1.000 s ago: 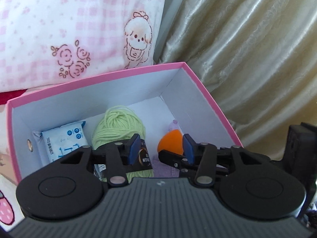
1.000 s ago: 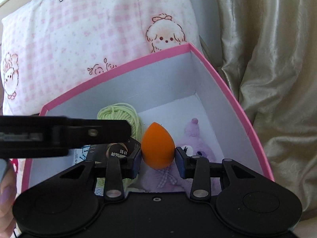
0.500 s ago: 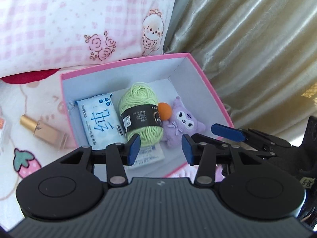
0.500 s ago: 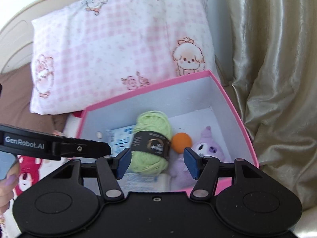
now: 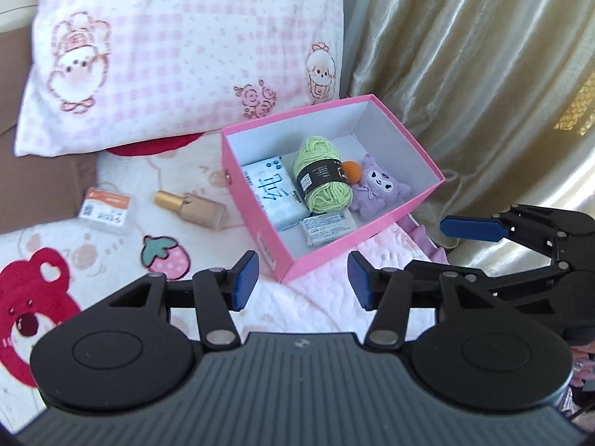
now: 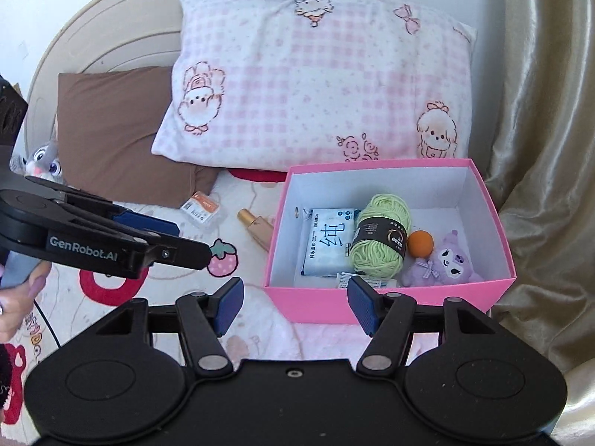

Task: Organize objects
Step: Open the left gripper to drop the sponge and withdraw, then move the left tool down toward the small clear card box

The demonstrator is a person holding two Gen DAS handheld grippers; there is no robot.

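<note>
Both tongs, left and right, are spread apart and hold nothing. The bottle lies on the bed, just left of the pink box. Probably glass: rigid, slippery, breakable. Grip across its body, not the gold cap.

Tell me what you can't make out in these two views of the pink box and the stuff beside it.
- Small white packet: right wrist view, mostly hidden behind the pink box front wall.
- Foundation bottle: right wrist view, lower end hidden behind the box's left wall.
- Orange-labelled card pack: left wrist view, print too small and blurred to read.
- Grey plush toy: right wrist view, partly hidden by the left tongs.
</note>
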